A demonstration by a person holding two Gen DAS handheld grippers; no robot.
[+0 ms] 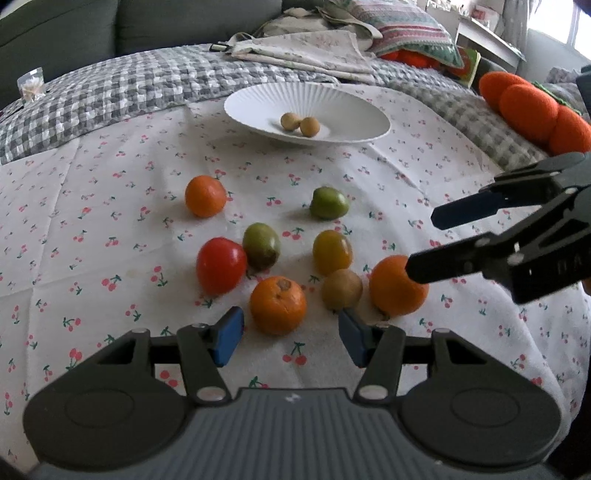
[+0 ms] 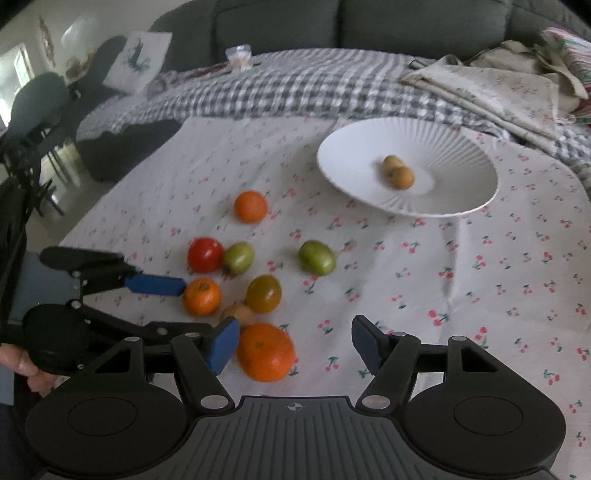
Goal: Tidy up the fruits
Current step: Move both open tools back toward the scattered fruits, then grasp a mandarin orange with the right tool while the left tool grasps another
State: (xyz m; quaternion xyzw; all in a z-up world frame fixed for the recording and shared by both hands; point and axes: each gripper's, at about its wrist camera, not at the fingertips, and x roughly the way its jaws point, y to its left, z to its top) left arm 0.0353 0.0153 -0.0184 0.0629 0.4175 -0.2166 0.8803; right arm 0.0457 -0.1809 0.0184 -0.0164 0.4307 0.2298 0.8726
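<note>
Several fruits lie on a cherry-print cloth [image 1: 92, 240]. A white ribbed plate [image 1: 258, 99] at the back holds two small brown fruits [image 1: 299, 123]. My left gripper [image 1: 291, 338] is open, its blue pads just in front of an orange [image 1: 277, 305] that has a stem scar. A brown fruit [image 1: 341, 290], a red tomato [image 1: 221, 265] and green fruits [image 1: 261, 245] lie beyond. My right gripper [image 2: 291, 345] is open with a large orange [image 2: 266, 352] beside its left pad. In the left wrist view the right gripper [image 1: 421, 243] hovers over that orange [image 1: 395, 288].
A grey checked blanket [image 1: 122, 88] and folded cloths [image 1: 306, 51] lie behind the plate. Orange knitted cushions [image 1: 532, 107] sit at the right. A grey sofa [image 2: 332, 22] stands behind. The cloth's left edge drops off near dark chairs [image 2: 37, 99].
</note>
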